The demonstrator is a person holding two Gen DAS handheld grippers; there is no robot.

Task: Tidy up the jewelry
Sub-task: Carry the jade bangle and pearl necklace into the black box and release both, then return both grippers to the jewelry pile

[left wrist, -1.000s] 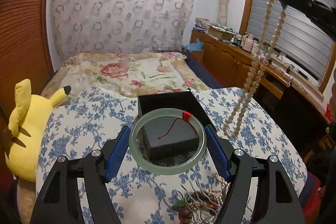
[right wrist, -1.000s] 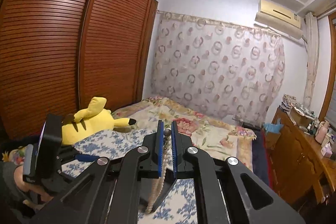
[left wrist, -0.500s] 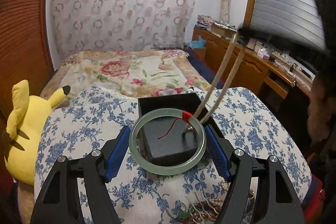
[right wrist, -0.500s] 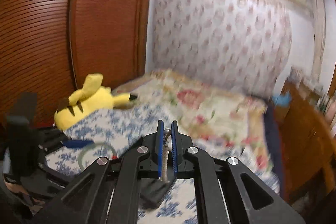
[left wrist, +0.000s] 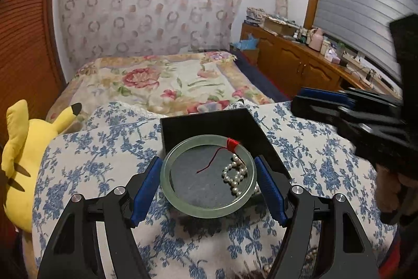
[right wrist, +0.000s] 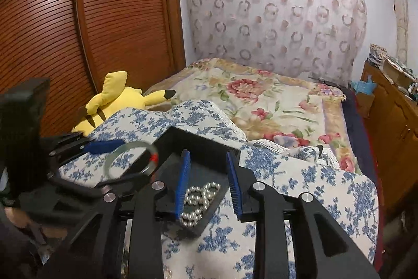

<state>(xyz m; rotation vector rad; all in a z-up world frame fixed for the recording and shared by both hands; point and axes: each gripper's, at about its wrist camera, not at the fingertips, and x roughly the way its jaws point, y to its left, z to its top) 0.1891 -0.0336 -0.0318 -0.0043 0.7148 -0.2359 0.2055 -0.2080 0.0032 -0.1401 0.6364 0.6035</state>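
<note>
The pearl necklace (left wrist: 236, 174) that hung from the right gripper (right wrist: 209, 182) a second ago now lies heaped in the near right corner of the black box (left wrist: 209, 122) on the bed (left wrist: 313, 148), and that gripper stands wide and empty just above it. The left gripper (left wrist: 209, 183) still clamps the green bangle (left wrist: 207, 209) over the box. With the necklace stowed, the bangle looks next, and more jewelry (left wrist: 311, 256) waits at the bed's near edge.

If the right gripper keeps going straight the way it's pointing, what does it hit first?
Most likely the pearl necklace lying in the black box: the open right gripper points down at it, pearls showing between its fingers. Depth is hard to judge.
</note>
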